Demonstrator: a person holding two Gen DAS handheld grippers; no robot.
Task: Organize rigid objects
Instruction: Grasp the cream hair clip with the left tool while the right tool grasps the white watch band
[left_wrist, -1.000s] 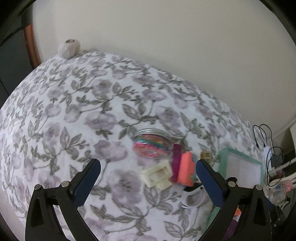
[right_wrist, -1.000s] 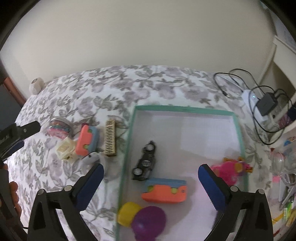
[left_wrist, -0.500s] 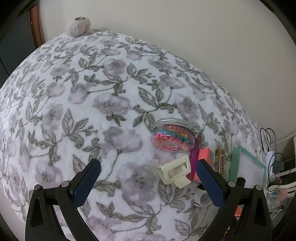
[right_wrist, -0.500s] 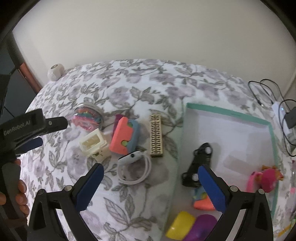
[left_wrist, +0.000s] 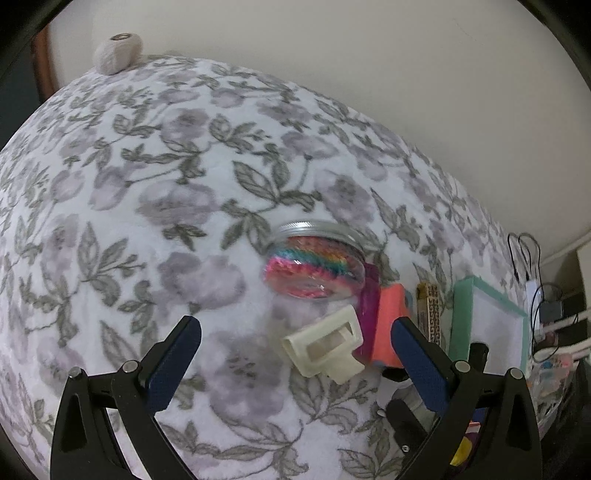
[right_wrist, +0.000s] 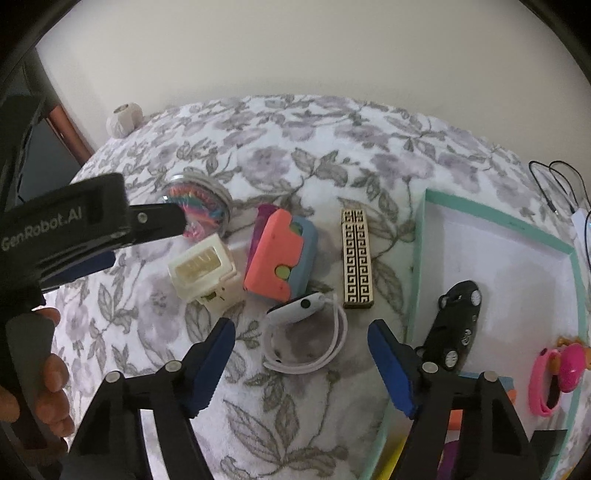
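The right claw (right_wrist: 301, 363) points steeply down at the flowered blanket (right_wrist: 369, 147), and its jaws are closing with the white smartwatch (right_wrist: 304, 338) lying between them; the blue pads do not yet touch its band. Just beyond the watch, on the far side, lies the orange and blue foam toy (right_wrist: 280, 254), its near corner next to the watch face. To the left of that toy sits the cream plastic block (right_wrist: 203, 271), and farther left and beyond it lies a clear jar (right_wrist: 199, 205) filled with rainbow-coloured bands, partly hidden by the left claw's black body. To the right of the foam toy, apart from it, lies the gold and black patterned bar (right_wrist: 356, 256). Farther right stands the mint-green tray (right_wrist: 417, 266), holding a black toy car (right_wrist: 458, 325) and a pink toy (right_wrist: 557, 376) at its right side. A ball of twine (right_wrist: 123, 120) rests at the blanket's far left edge, against the wall.

The left claw (left_wrist: 291, 369) hangs with its jaws wide apart and nothing held; the cream block sits just ahead of them, toward the right pad. A person's hand (right_wrist: 48, 384) grips the left claw's handle at the left edge of the right wrist view.
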